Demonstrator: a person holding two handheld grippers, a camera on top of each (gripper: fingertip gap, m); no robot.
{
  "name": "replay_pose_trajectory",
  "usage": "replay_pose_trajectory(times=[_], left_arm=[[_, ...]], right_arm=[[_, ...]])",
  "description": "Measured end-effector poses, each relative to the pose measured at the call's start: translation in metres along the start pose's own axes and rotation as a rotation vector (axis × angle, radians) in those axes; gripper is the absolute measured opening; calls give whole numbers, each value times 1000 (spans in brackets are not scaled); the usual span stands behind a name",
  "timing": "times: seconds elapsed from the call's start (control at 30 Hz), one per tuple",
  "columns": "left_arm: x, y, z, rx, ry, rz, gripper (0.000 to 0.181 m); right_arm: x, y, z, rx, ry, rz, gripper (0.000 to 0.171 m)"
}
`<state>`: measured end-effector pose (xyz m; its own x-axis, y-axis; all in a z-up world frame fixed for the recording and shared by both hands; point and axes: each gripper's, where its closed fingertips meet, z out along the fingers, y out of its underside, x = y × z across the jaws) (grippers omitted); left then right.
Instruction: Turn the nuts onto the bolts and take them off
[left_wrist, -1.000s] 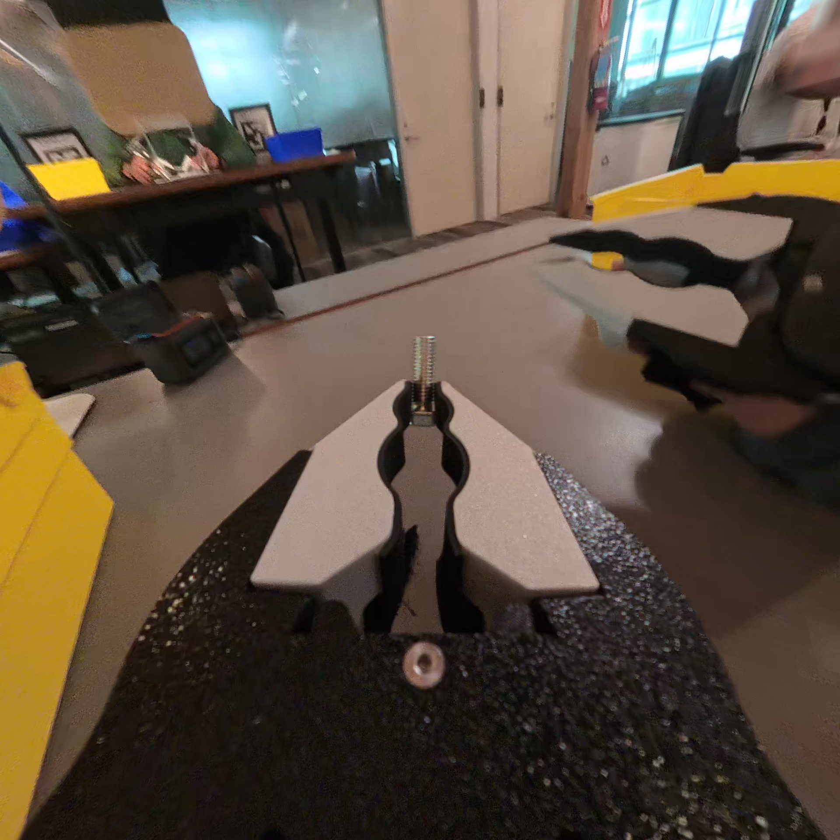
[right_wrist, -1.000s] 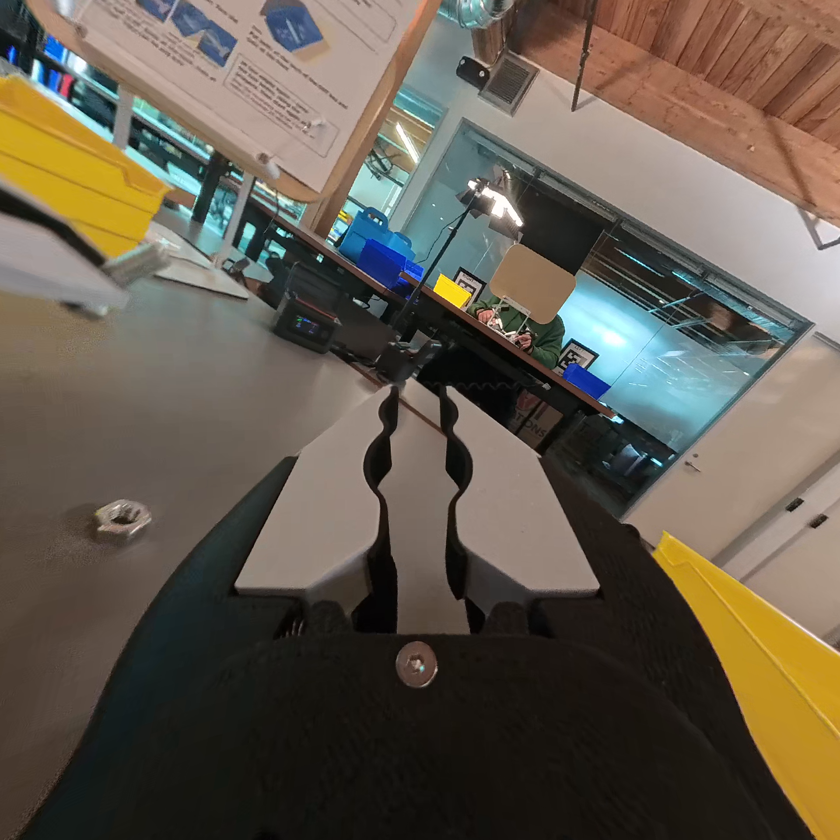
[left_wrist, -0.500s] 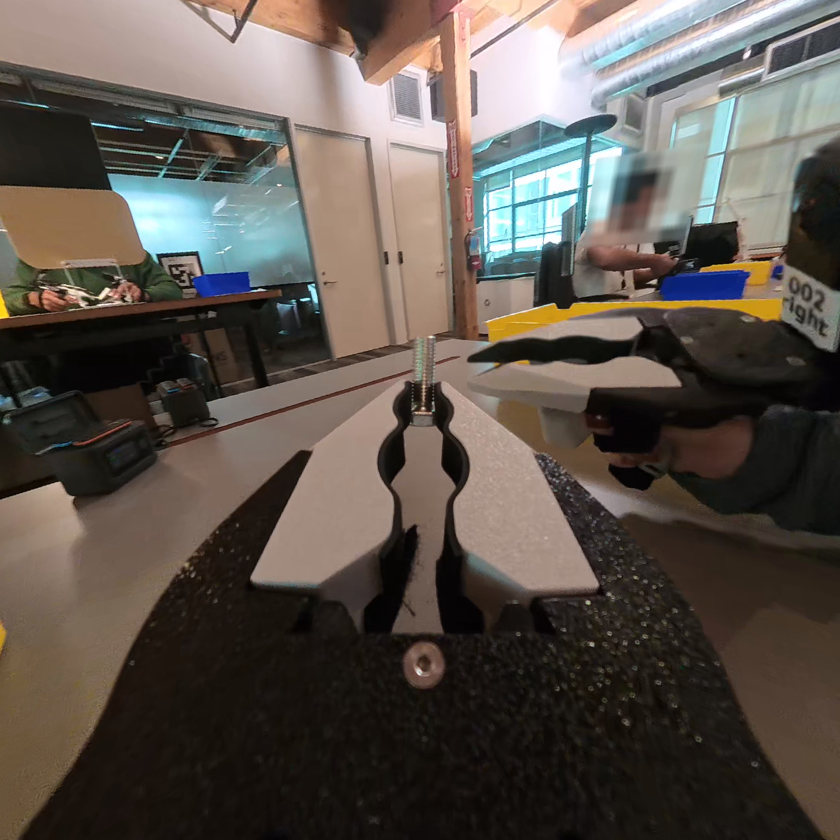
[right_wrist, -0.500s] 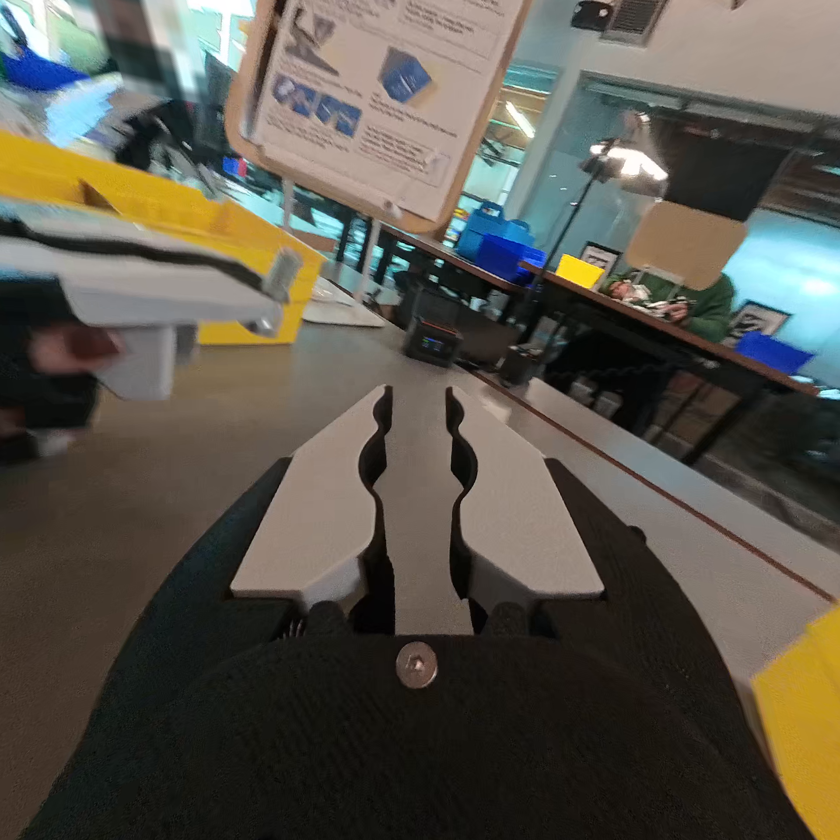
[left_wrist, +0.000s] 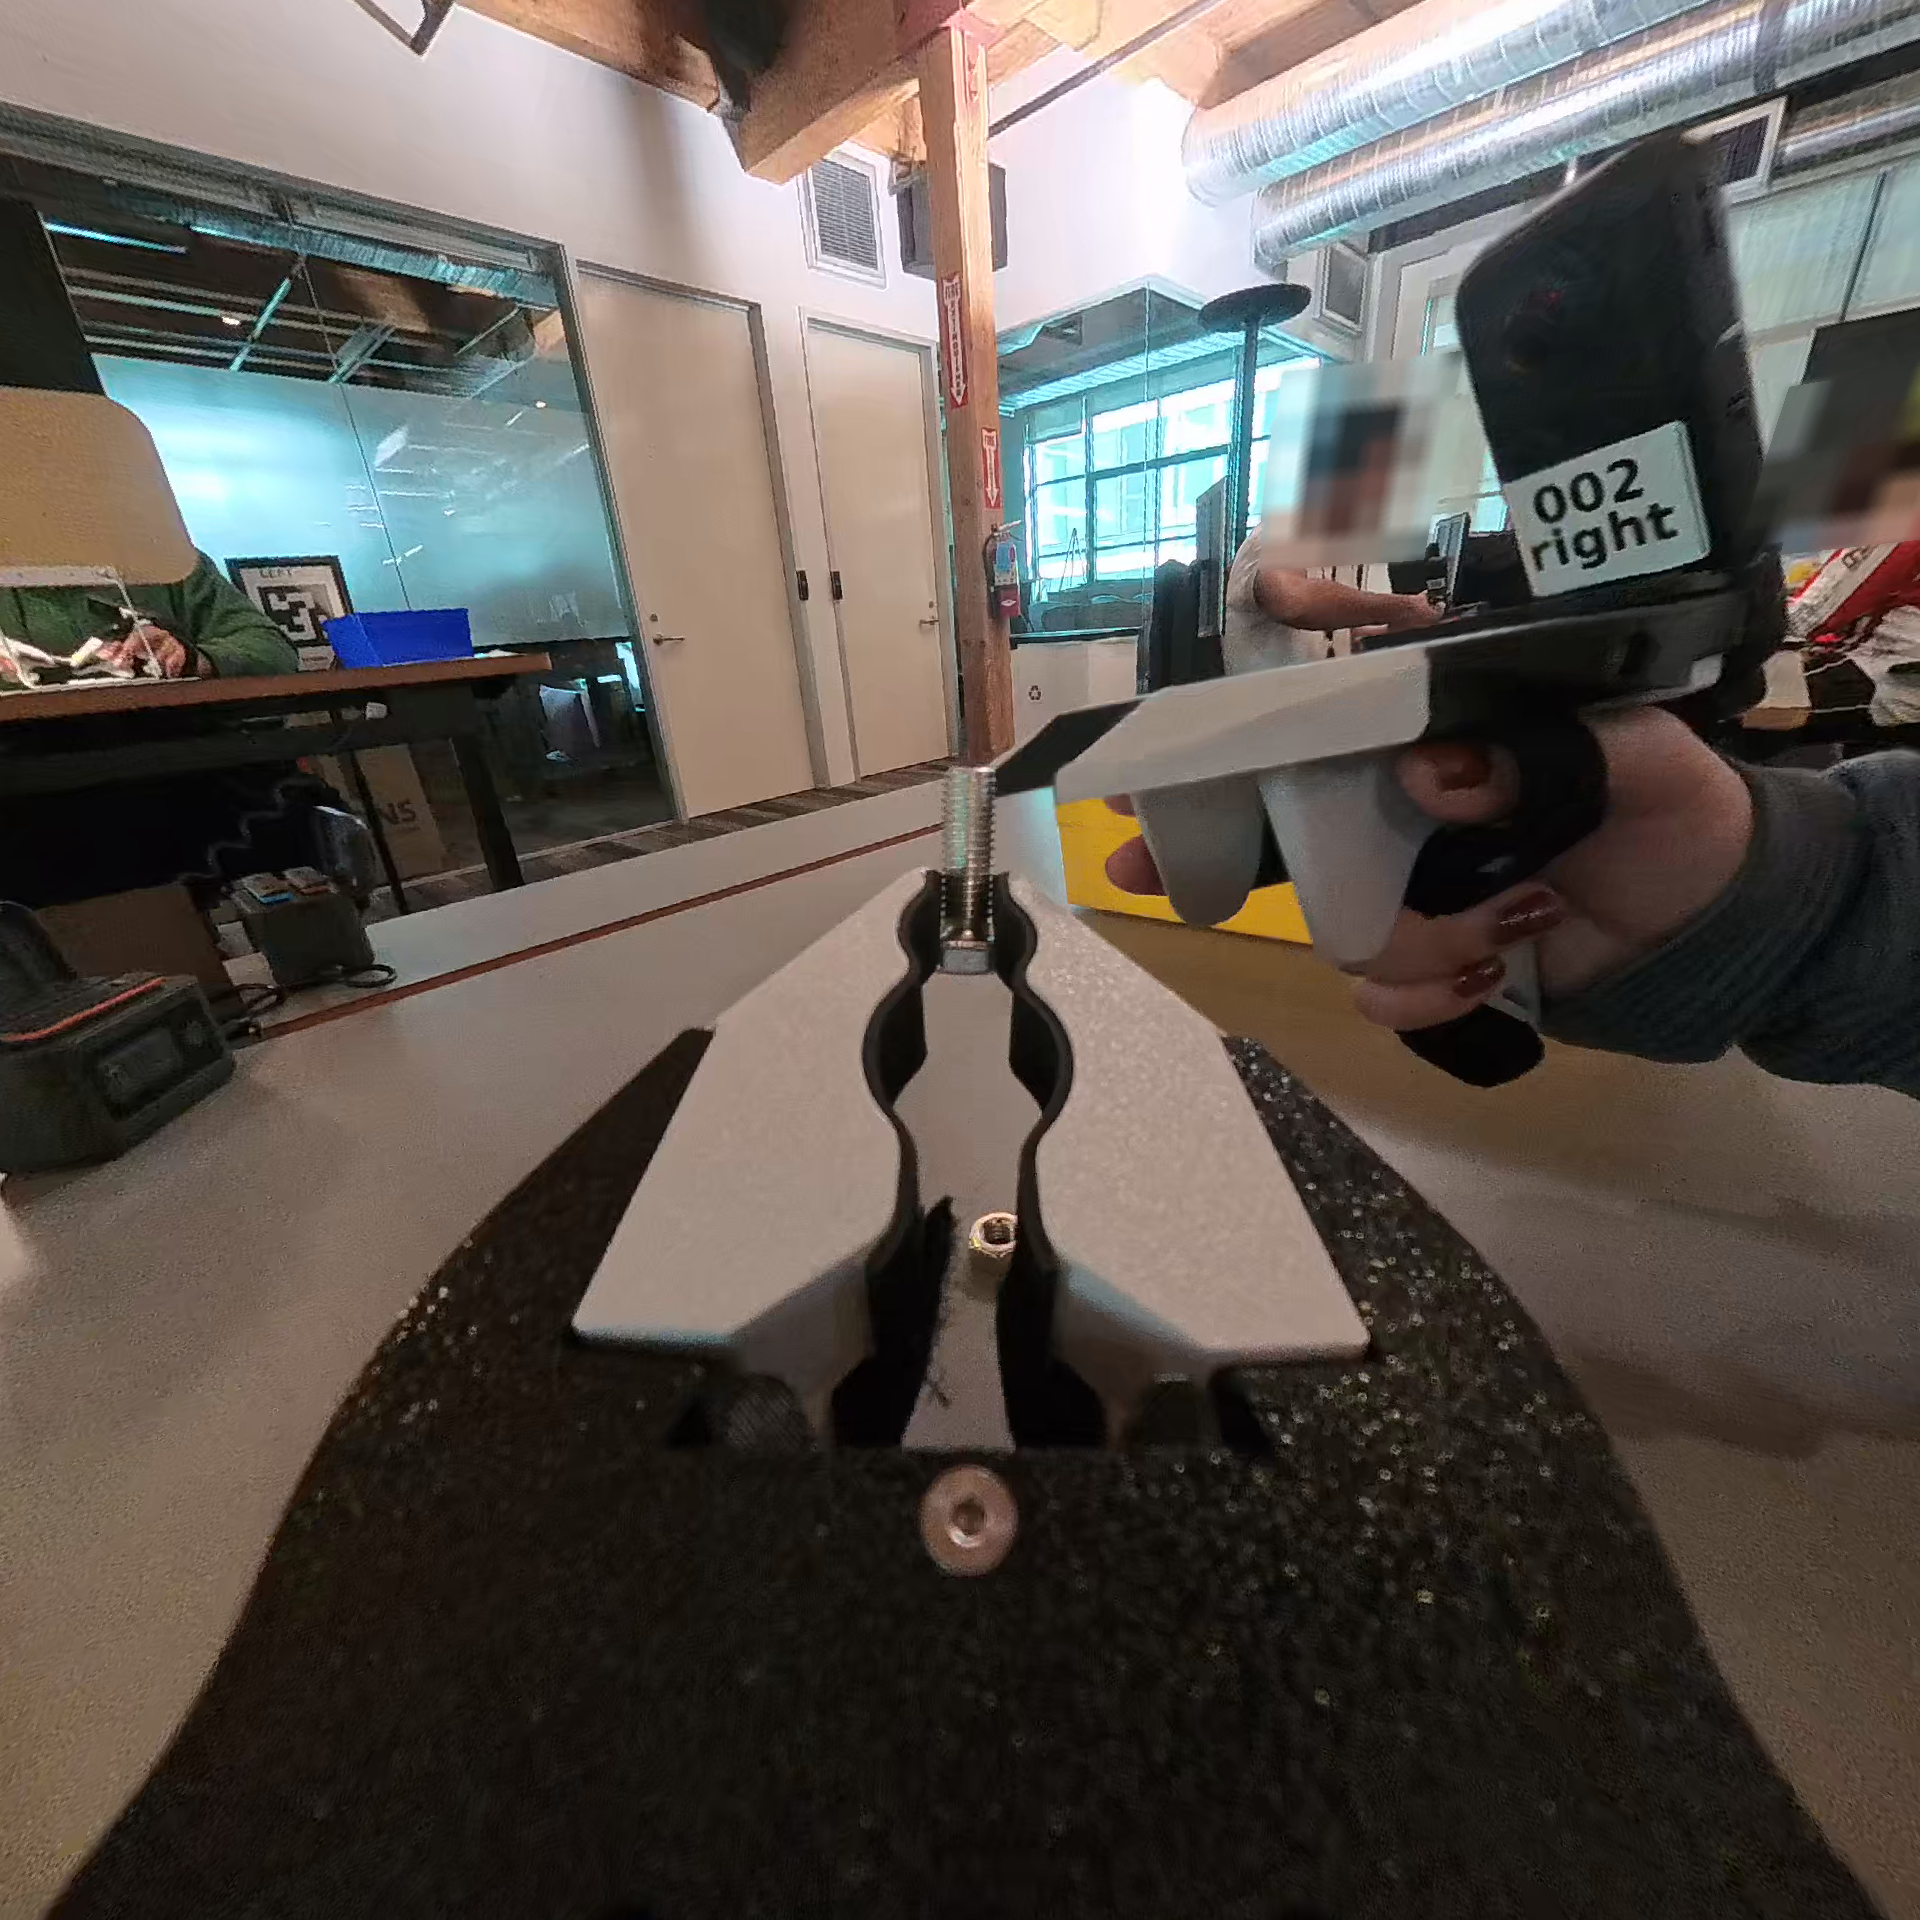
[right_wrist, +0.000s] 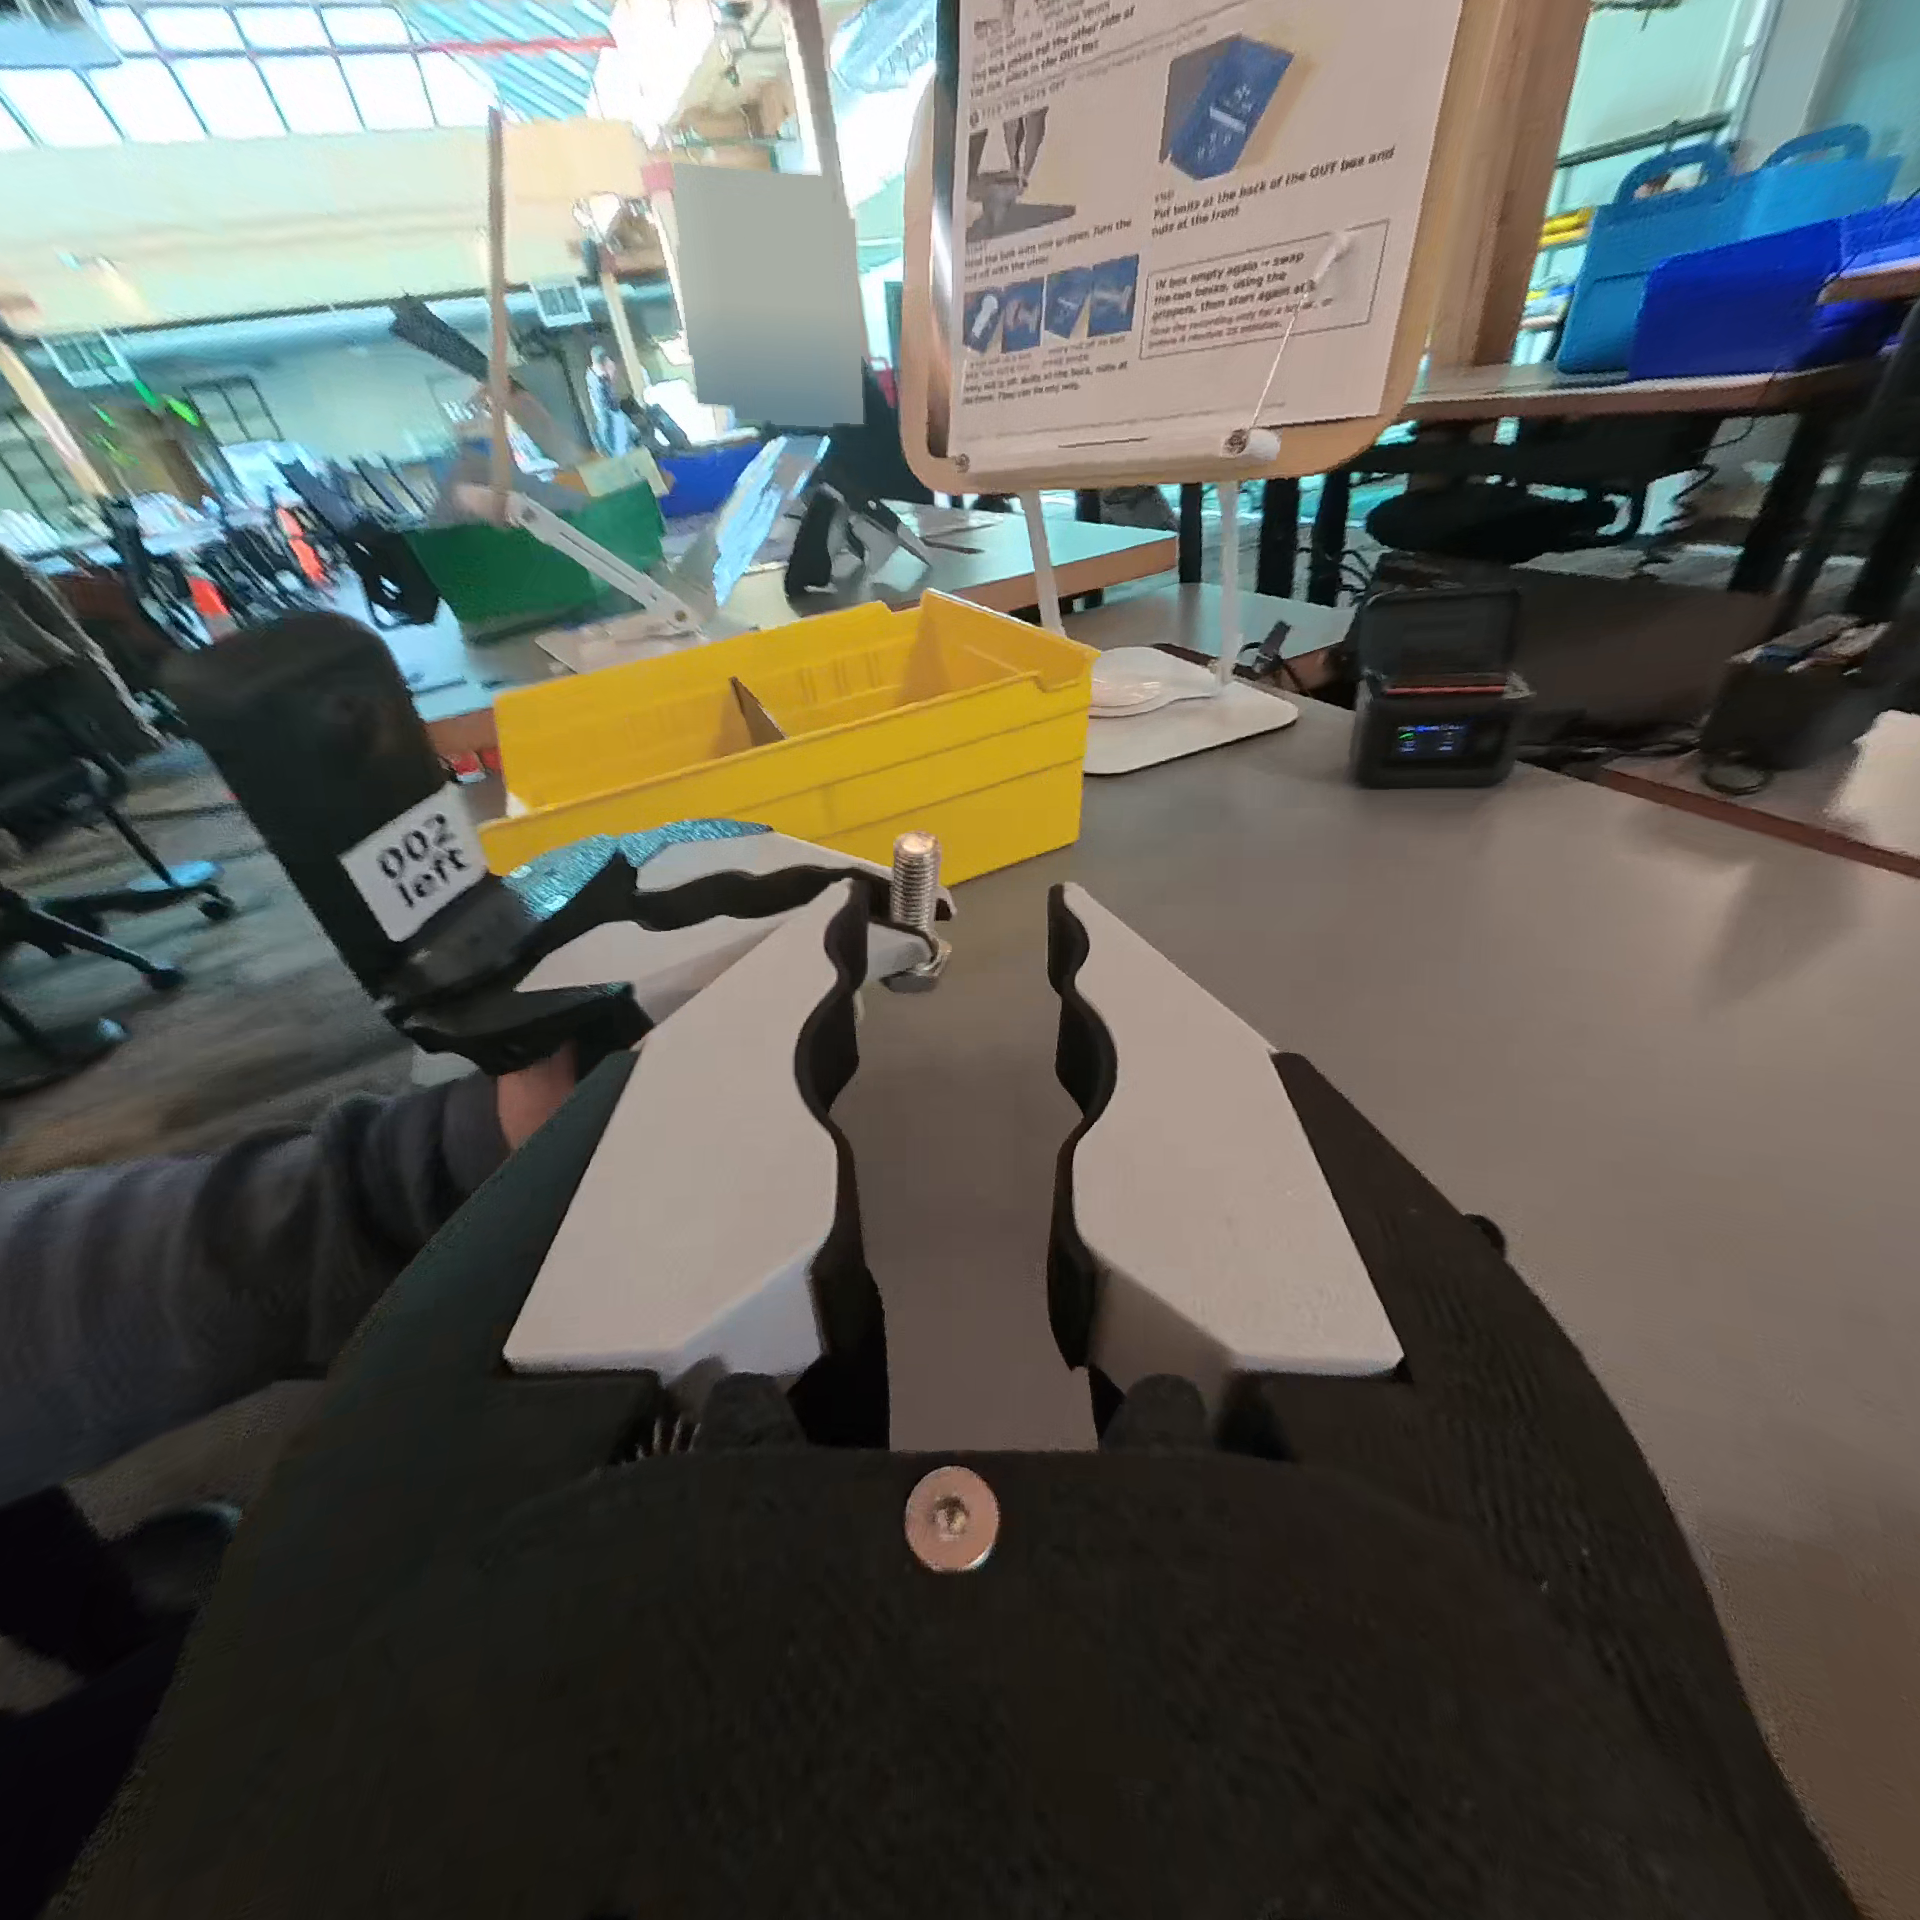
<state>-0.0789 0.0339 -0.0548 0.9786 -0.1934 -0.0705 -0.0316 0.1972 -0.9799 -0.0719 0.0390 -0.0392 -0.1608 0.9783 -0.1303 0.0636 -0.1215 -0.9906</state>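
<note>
- Two hand-held grippers are in view. The left hand-held gripper (left_wrist: 966, 914) is clamped on one bolt (left_wrist: 967, 854); the right hand-held gripper (right_wrist: 951, 904) has its jaws spread, with nothing between them.
- The bolt stands upright, thread up and head down, pinched at the left gripper's fingertips (left_wrist: 1013, 914) above the grey tabletop (left_wrist: 1558, 1195).
- In the right wrist view the same bolt (right_wrist: 915, 881) sits just ahead of the right gripper's left fingertip.
- In the left wrist view the right gripper (left_wrist: 1013, 774) comes in from the right, its tip touching or just beside the bolt's top; which one is unclear.
- One nut (left_wrist: 991, 1238) lies on the tabletop, seen through the gap between the left gripper's fingers, apart from the bolt.
- One yellow bin (right_wrist: 821, 727) with one divider sits on the tabletop beyond the bolt.
- One small black device (right_wrist: 1439, 727) stands further right.
</note>
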Motion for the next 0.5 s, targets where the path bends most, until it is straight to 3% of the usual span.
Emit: replay_pose_trajectory(times=[0.33,0.5], left_arm=[[9,0,0,1,50,-5,7],[14,-3,-1,23,90,-27,7]], right_arm=[[-9,5,8,-67,-96,142,27],[-7,6,13,-77,-42,139,26]])
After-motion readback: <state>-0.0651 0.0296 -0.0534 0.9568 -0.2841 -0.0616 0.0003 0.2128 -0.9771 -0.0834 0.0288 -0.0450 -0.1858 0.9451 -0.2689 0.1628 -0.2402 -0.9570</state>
